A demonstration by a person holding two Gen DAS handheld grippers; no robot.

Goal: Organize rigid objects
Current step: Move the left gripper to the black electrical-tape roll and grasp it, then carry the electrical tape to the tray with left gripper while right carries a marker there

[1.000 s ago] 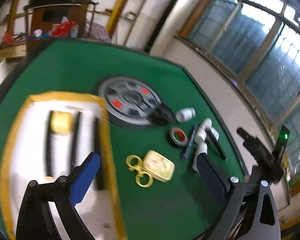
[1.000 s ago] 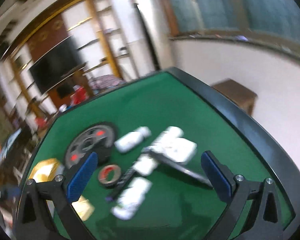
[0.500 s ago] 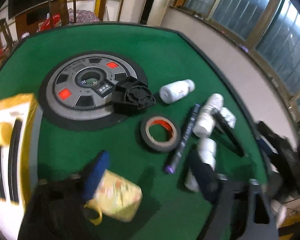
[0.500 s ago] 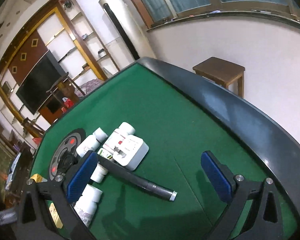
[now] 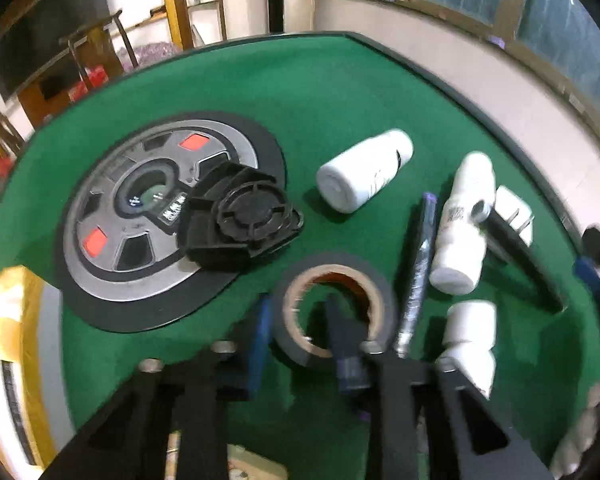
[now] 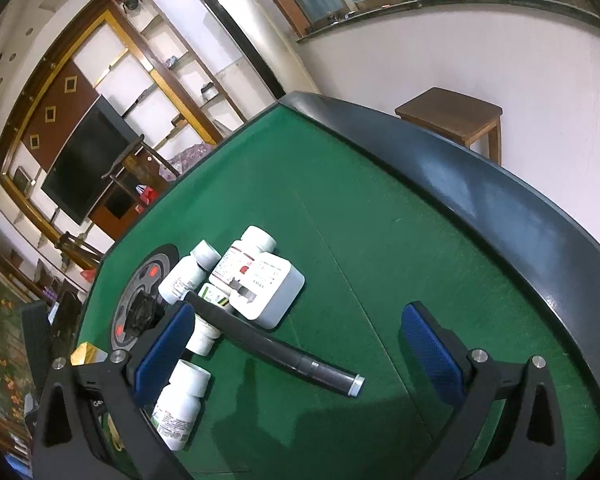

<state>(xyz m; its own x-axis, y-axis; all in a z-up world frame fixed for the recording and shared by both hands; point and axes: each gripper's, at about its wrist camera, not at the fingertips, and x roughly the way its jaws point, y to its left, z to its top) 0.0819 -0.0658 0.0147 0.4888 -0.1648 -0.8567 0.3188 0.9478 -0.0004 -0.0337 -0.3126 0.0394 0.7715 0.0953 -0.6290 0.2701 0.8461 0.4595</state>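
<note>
Black tape roll (image 5: 334, 308) on the green table (image 5: 332, 92): your left gripper (image 5: 300, 334) has dropped from the yellow box, straddling its near wall, narrowed. Your right gripper (image 6: 296, 354) stays spread wide above the black pen (image 6: 276, 346).

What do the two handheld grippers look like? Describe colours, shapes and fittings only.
Both the left gripper and the right gripper have black angular frames with triangular cut-outs, silver round bolts, and flat blue pads on the fingers.

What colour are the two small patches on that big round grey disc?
Red-orange, on the grey disc with its black rim. The left wrist view shows them best.
</note>
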